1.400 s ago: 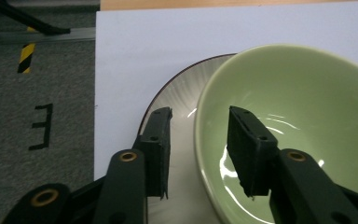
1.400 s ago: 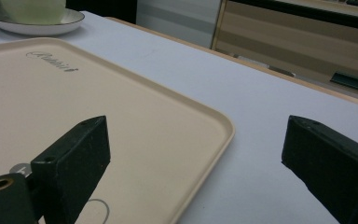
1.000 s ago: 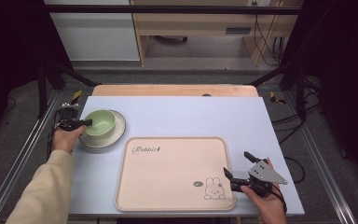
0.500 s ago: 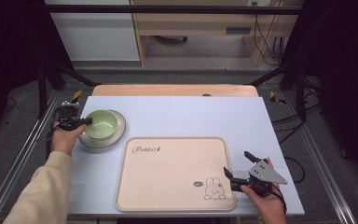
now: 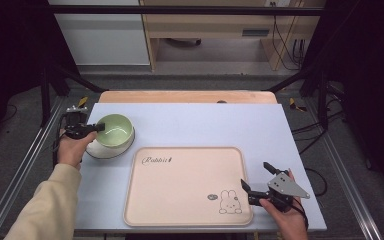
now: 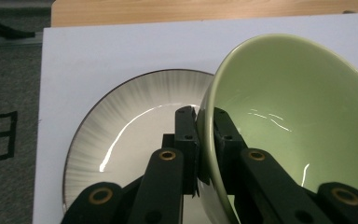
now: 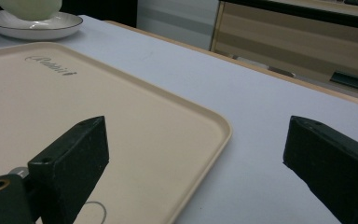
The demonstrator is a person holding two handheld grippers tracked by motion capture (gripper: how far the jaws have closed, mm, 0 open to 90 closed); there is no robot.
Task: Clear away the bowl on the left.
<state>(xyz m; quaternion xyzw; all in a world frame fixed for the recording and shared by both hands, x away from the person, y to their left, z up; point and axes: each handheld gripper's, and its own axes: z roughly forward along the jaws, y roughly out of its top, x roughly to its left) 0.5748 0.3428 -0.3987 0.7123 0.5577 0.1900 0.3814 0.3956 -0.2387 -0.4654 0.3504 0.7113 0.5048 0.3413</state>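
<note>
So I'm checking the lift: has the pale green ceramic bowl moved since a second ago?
Yes. The pale green ceramic bowl has shifted right and tilted up off the white ribbed plate, toward the beige tray.

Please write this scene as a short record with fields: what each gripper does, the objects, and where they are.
left gripper: shut on rim of green bowl, bowl tilted above plate
plate: white, dark rim, on table's left side
right gripper: open, holds nothing, at right edge of tray
tray: beige, rabbit drawing, nothing on it
table: pale surface
</note>
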